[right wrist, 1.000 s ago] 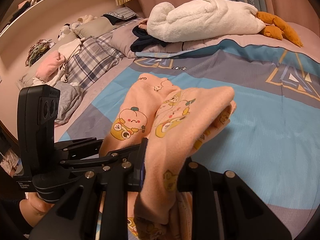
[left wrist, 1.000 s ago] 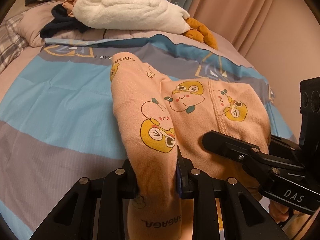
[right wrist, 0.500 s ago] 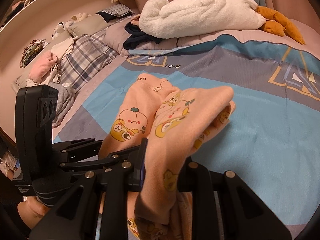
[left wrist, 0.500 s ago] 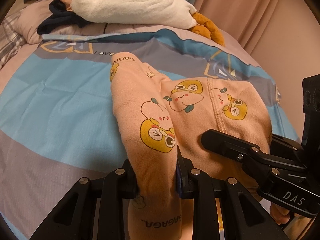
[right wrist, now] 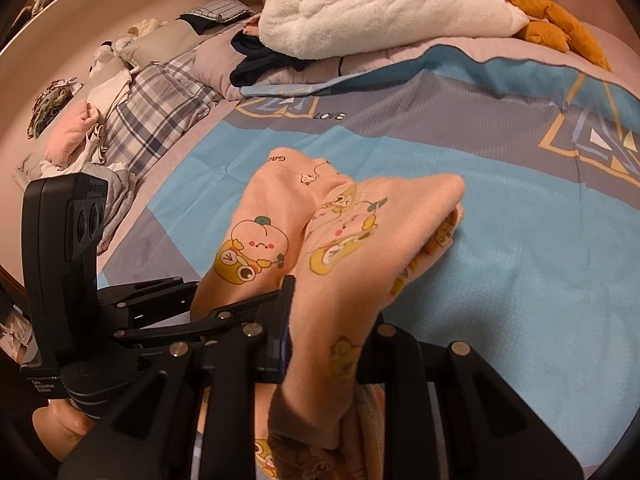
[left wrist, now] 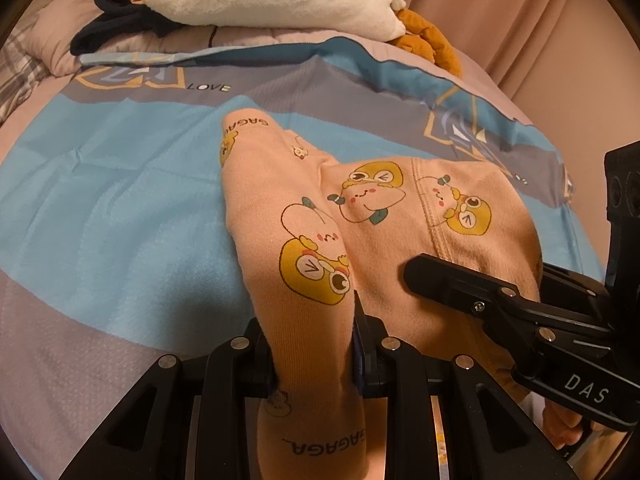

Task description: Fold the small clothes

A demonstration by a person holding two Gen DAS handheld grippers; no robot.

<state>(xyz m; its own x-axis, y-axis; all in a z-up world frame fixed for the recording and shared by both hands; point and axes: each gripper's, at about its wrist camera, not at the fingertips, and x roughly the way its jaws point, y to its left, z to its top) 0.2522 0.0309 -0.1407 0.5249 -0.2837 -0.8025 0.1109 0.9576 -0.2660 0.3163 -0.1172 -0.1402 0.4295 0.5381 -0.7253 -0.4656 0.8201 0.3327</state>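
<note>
peach cartoon-print garment point(left wrist: 384, 216) is held up over the blue and grey blanket point(left wrist: 120, 216), its far end draped down onto the blanket. one bunched edge is clamped tight in the left gripper point(left wrist: 314, 356), another fold is pinched in the right gripper point(right wrist: 324, 344), both side by side. white plush point(right wrist: 384, 8) and plaid pillow point(right wrist: 156, 116) are seen far behind.
</note>
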